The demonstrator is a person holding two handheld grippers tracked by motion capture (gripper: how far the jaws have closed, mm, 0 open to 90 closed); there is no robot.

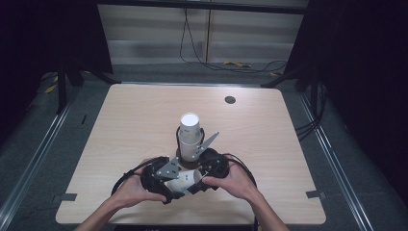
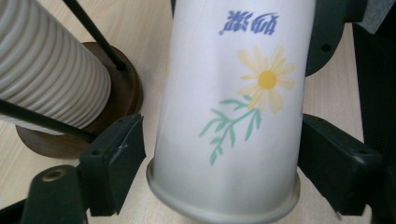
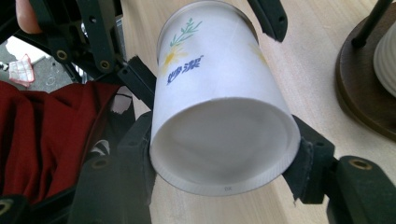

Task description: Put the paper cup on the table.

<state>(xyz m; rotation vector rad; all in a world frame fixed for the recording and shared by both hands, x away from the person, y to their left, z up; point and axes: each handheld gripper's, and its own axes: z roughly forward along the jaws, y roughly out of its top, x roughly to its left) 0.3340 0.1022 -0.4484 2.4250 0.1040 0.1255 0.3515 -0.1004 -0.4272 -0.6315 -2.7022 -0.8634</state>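
A white paper cup (image 1: 185, 179) printed with a daisy lies on its side between both grippers near the table's front edge. My right gripper (image 3: 219, 154) is shut on the cup (image 3: 219, 93) at its base end, with a pad pressing on each side. My left gripper (image 2: 222, 163) straddles the cup (image 2: 233, 116) at its rim end. Its jaws stand apart and a thin gap shows beside the left pad (image 2: 119, 158). In the high view the left gripper (image 1: 163, 182) and right gripper (image 1: 203, 177) face each other, a hand on each.
Just behind the grippers stands a dispenser: a stack of ribbed white cups (image 1: 190, 134) on a round wooden base (image 2: 119, 93) with thin black rods. The wooden table (image 1: 125, 120) has a dark grommet (image 1: 230, 99) at the back right. Cables lie on the floor beyond.
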